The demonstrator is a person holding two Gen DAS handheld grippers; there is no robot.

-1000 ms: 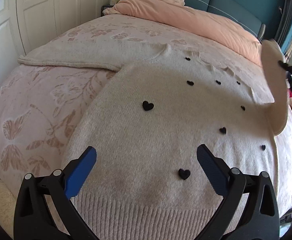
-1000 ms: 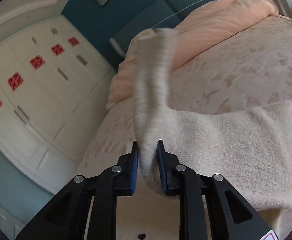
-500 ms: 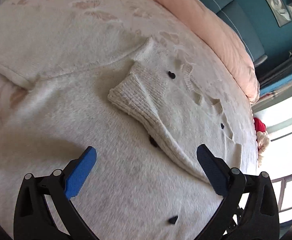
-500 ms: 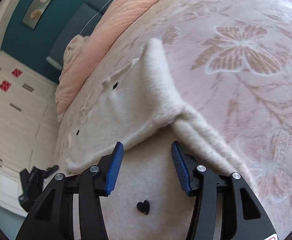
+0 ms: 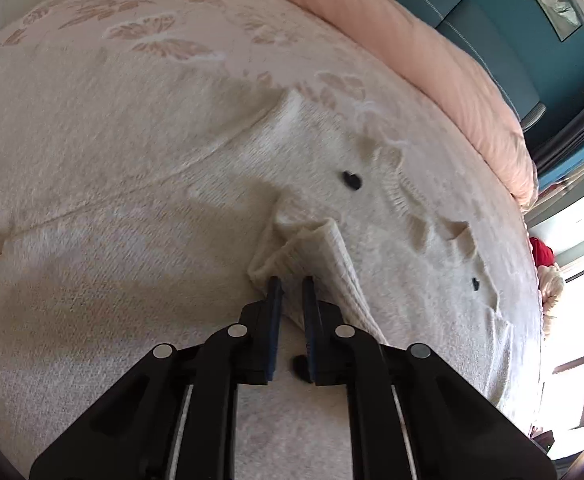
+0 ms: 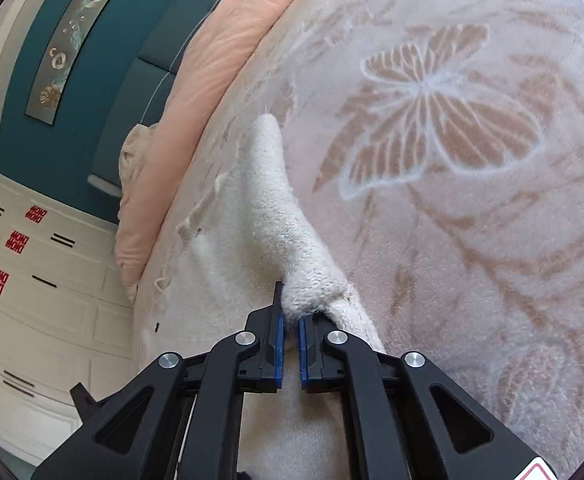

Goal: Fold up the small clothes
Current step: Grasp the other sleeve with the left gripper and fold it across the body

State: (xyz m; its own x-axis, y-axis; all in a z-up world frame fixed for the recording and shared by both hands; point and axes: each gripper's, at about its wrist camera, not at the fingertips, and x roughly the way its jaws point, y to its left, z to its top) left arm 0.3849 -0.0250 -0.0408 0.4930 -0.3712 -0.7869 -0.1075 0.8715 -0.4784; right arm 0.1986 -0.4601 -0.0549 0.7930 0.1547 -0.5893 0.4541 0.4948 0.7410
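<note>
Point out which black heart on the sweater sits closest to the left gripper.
The black heart right between the left gripper's fingers, partly hidden by one of them. The other hearts lie farther up the sweater, near the neckline.

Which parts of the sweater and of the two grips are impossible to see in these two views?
- Left wrist view: the sweater hem, cut off by the bottom edge and the left gripper.
- Right wrist view: the fold inside the right gripper, hidden by bunched knit.
- Right wrist view: the left sleeve, outside the frame.
</note>
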